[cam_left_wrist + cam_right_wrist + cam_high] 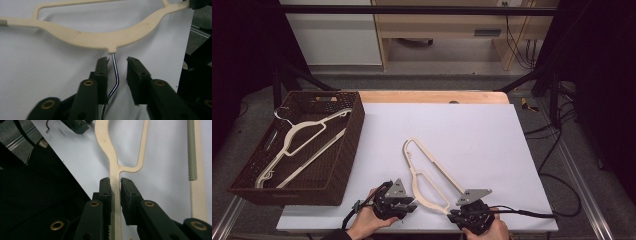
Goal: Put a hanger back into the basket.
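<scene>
No text, label, brand, number or sign can be read anywhere in these views.

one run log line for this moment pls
left gripper: open around hook | right gripper: shut on hanger | second hanger: in basket

1. We see a white sheet point(452, 150) over most of a light wood tabletop point(432, 96); bare wood strip shows at the far edge.
2. Grey floor point(422, 80) beyond the table, w/ black cables point(517, 45) trailing at right.
3. Far side: white cabinet point(334, 35) at left, light wood furniture point(447, 25) next to it.
4. Black frame bar point(412, 10) runs across the top; room dark at both sides.
</scene>
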Demonstrator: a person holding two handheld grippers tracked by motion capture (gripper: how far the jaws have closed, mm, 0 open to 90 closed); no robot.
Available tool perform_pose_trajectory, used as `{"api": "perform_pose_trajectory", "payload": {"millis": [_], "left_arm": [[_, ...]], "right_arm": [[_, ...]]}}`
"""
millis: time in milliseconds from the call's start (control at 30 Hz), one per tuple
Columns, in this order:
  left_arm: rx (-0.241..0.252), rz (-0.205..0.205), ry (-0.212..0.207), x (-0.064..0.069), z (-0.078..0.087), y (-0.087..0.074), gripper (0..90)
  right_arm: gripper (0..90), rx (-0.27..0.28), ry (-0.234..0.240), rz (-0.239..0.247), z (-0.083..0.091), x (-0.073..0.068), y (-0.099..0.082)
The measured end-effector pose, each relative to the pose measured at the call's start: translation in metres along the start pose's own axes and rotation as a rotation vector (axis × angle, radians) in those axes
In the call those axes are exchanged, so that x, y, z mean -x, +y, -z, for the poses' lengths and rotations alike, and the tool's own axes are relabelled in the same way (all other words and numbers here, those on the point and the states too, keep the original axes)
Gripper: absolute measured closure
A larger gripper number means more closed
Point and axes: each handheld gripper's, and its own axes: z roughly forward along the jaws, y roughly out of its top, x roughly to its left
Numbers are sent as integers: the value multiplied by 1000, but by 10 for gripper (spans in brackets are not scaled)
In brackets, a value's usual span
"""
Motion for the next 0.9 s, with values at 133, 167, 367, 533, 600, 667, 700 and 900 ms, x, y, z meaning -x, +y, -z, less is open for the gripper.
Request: {"api": "perform_pose_trajectory", "payload": {"millis": [133,167,367,533,600,667,700,900], "left_arm": [[6,0,13,-1,2,0,843],[6,-4,11,-1,2,1,845],[8,-52,34,3,8,6,858],[-29,-86,57,5,11,11,859],[-38,-97,69,7,13,13,858],[-26,-97,77,9,14,14,857],[-30,-97,80,9,14,15,857],[-17,-90,87,11,19,18,869]], "right_arm": [[796,4,3,-1,0,0,0],[796,5,1,-6,1,-1,0],[794,2,6,-2,1,0,0],[786,14,14,20,1,0,-1],[738,28,5,29,2,0,0],[664,58,5,29,3,0,1],[637,76,7,33,4,0,2],[464,165,-13,69,-2,-2,19]]}}
